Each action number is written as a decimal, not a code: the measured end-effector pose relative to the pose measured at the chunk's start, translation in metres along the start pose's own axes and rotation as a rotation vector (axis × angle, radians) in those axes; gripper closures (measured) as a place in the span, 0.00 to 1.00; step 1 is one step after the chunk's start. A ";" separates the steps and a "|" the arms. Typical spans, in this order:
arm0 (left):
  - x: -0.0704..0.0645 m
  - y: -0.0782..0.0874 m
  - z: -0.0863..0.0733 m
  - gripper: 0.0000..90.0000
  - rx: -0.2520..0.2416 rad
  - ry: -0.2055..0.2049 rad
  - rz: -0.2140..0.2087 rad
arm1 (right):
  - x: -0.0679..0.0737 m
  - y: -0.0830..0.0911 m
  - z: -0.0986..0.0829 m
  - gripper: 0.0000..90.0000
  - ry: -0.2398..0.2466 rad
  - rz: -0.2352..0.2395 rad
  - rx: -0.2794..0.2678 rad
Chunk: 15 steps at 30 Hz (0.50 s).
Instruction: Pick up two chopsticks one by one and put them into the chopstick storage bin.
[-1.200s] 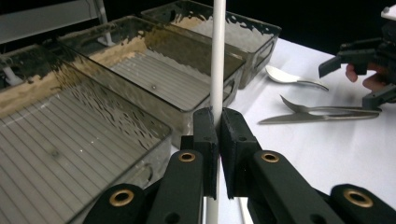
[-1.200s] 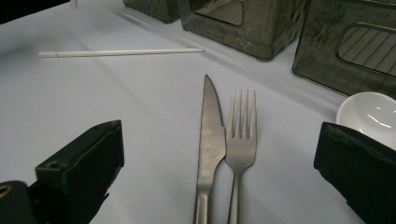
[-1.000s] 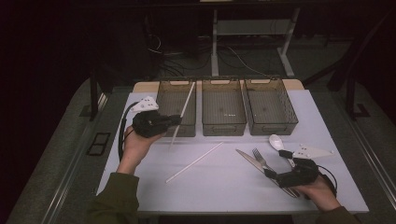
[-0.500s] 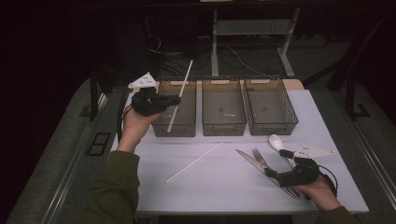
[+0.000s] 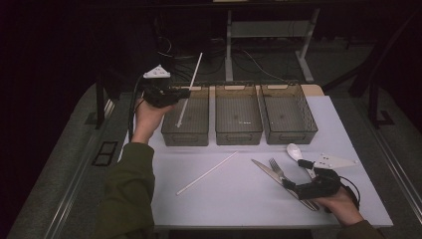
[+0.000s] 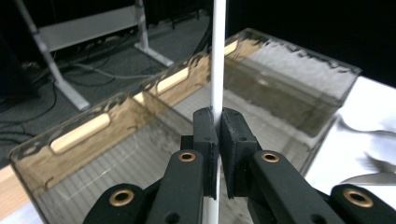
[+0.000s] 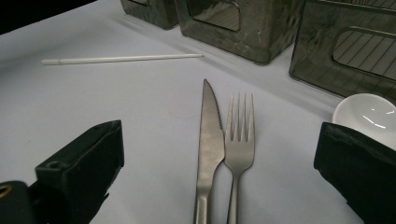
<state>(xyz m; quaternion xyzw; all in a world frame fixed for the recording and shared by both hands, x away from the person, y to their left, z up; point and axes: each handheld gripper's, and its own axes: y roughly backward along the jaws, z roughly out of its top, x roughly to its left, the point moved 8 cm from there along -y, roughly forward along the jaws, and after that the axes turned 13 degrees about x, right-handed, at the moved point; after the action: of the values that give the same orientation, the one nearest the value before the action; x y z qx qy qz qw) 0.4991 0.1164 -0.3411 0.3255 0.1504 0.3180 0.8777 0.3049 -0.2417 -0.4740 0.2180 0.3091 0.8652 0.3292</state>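
Observation:
My left gripper (image 5: 185,91) is shut on a long white stick (image 5: 190,87), held tilted above the left clear bin (image 5: 185,135). The left gripper view has the stick (image 6: 217,51) running straight up from between the closed jaws of that gripper (image 6: 217,135), with the bin (image 6: 79,133) below. A second white stick (image 5: 206,173) lies on the white table. My right gripper (image 5: 293,188) rests open near the front right, its jaws astride the handles of a knife (image 7: 208,140) and a fork (image 7: 239,144).
Three clear bins stand in a row at the back: left, middle (image 5: 238,135) and right (image 5: 290,135). A white spoon (image 5: 294,150) lies right of the fork. The second stick (image 7: 121,59) lies ahead of the right gripper, left of the knife.
My left gripper has lifted the stick and carried it farther back, from beside the left bin to above it. The right gripper has stayed where it was.

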 end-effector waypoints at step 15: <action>0.020 -0.027 -0.028 0.94 0.131 0.067 0.041 | 0.000 0.000 0.000 0.02 0.002 0.002 -0.002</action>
<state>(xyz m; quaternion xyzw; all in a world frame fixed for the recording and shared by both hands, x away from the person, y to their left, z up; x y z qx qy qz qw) 0.5135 0.1274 -0.3808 0.3746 0.1936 0.3362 0.8421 0.3047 -0.2416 -0.4736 0.2174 0.3083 0.8660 0.3283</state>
